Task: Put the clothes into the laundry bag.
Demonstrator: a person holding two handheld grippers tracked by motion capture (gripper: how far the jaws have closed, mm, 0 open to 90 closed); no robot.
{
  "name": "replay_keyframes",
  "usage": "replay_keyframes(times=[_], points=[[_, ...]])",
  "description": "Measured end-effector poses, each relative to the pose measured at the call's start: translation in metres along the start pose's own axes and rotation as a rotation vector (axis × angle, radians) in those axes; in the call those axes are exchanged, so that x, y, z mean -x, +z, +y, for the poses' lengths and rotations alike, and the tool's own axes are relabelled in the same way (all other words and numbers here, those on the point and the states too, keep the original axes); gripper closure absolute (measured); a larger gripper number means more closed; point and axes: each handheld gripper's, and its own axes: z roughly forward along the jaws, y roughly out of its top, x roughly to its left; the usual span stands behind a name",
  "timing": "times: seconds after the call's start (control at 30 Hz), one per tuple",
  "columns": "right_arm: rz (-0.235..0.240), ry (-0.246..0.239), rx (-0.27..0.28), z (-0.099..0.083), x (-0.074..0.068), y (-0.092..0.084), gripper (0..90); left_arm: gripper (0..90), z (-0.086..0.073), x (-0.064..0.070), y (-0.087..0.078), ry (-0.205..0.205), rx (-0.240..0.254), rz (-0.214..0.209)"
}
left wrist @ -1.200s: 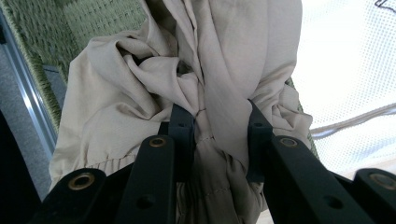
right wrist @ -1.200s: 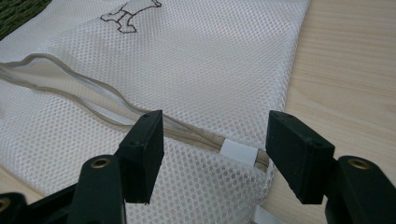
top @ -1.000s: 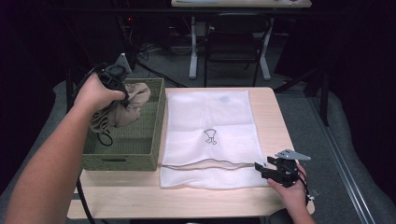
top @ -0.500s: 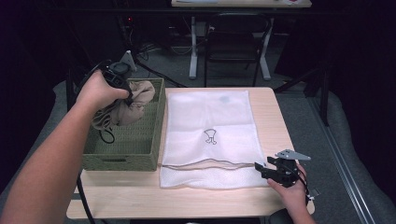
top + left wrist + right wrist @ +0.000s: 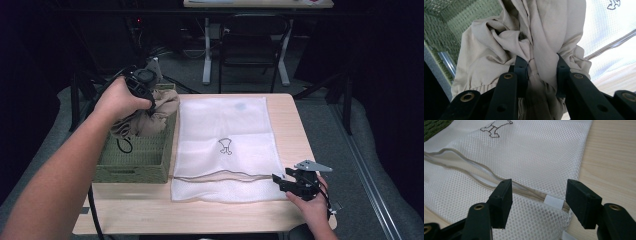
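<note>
Light wooden tabletop (image 5: 290, 120) under everything. Beyond its far edge, a black metal-framed chair (image 5: 250, 42) on grey floor (image 5: 320, 120); behind that, white legs of a second table (image 5: 207, 50) in dimness.

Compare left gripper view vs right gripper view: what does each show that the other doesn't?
Left gripper view alone: the left gripper clamped on a bunched beige garment, with the green woven basket behind it.

Right gripper view alone: the right gripper with open jaws, one on each side of the zip end with its small white tab, plus the bag's unzipped opening.

Both: the white mesh laundry bag with its small printed figure, lying on the light wooden table.
</note>
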Motion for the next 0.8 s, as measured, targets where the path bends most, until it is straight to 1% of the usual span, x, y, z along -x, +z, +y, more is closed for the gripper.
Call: replay_keyframes(times=[0.1,0.13,0.17,0.23,0.33,0.43,0.5,0.53,0.57,0.6,0.67,0.8], points=[[0.006,-0.026,-0.022,0.002,-0.004,0.002,40.7,71.1,0.002,0.004,-0.002,0.017,-0.006,0.0],[0.009,-0.043,-0.027,0.004,-0.006,0.002,41.3,71.1,0.002,0.006,-0.003,0.016,-0.001,0.005],[0.014,-0.046,-0.028,0.005,-0.007,0.002,41.7,71.1,0.002,0.008,-0.005,0.022,-0.006,0.007],[0.023,-0.063,-0.014,0.008,-0.01,0.002,42.8,71.1,0.003,0.011,-0.008,0.026,-0.001,0.004],[0.046,-0.059,-0.021,0.015,-0.012,0.002,45.0,71.1,0.003,0.014,-0.013,0.031,0.008,0.009],[0.054,-0.059,-0.024,0.019,-0.013,0.003,45.6,71.1,0.004,0.018,-0.017,0.044,0.017,0.009],[0.044,-0.081,-0.026,0.023,-0.012,0.005,46.4,71.1,0.005,0.021,-0.018,0.053,0.016,0.01],[0.044,-0.085,-0.03,0.025,-0.012,0.006,46.9,71.1,0.005,0.023,-0.019,0.053,0.014,0.01],[0.05,-0.087,-0.029,0.027,-0.012,0.006,47.7,71.1,0.006,0.025,-0.019,0.062,0.013,0.008],[0.066,-0.087,-0.029,0.031,-0.013,0.007,49.1,71.1,0.007,0.026,-0.019,0.064,0.013,0.009],[0.063,-0.1,-0.03,0.036,-0.014,0.008,50.2,71.1,0.009,0.03,-0.02,0.073,0.007,0.007],[0.074,-0.112,-0.029,0.047,-0.019,0.013,51.6,71.0,0.012,0.037,-0.021,0.09,0.001,0.007]])
